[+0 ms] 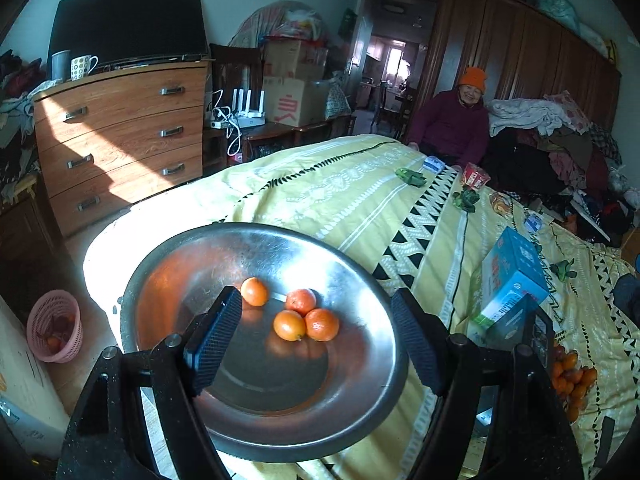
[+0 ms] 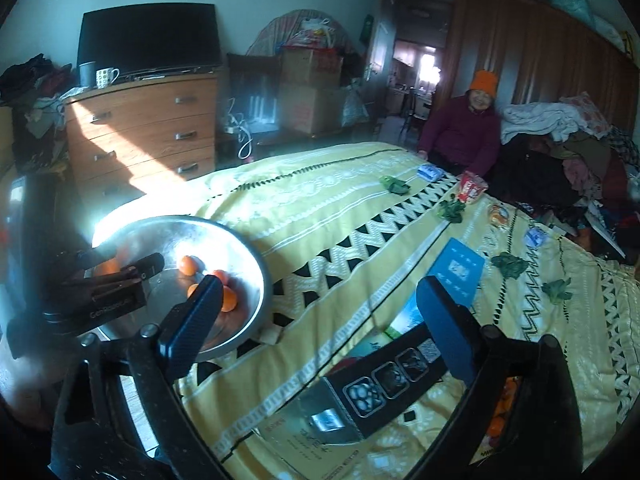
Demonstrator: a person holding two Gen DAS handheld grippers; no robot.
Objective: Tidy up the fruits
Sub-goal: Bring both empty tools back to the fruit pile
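Left gripper (image 1: pixel 316 336): jaws are held apart, nothing between them; the fingers (image 1: pixel 214 332) are seen over the bowl, clear of the fruit.
Right gripper (image 2: pixel 320 324): jaws are spread wide and released, nothing grasped; it is held above the bedspread, just right of the bowl.
Oranges (image 1: pixel 298 314): four are counted in the bowl; three are clustered touching one another, the fourth (image 1: pixel 254 291) is set slightly apart to their left.
Bowl (image 1: pixel 168 256): a metal bowl is placed at the near corner of the bed, lit by sun on its far side.
Small orange fruits (image 1: pixel 572 384): a pile is seen on the bedspread at the right, partly hidden behind the left gripper's frame.
Boxes: a blue box (image 1: pixel 512 276) and a black box (image 2: pixel 384 384) are laid on the bedspread to the right of the bowl.
Bedspread (image 1: pixel 360 196): yellow, patterned; leafy greens (image 2: pixel 510 264) are scattered over its far part.
Person (image 1: pixel 452 120): seated at the far edge of the bed.
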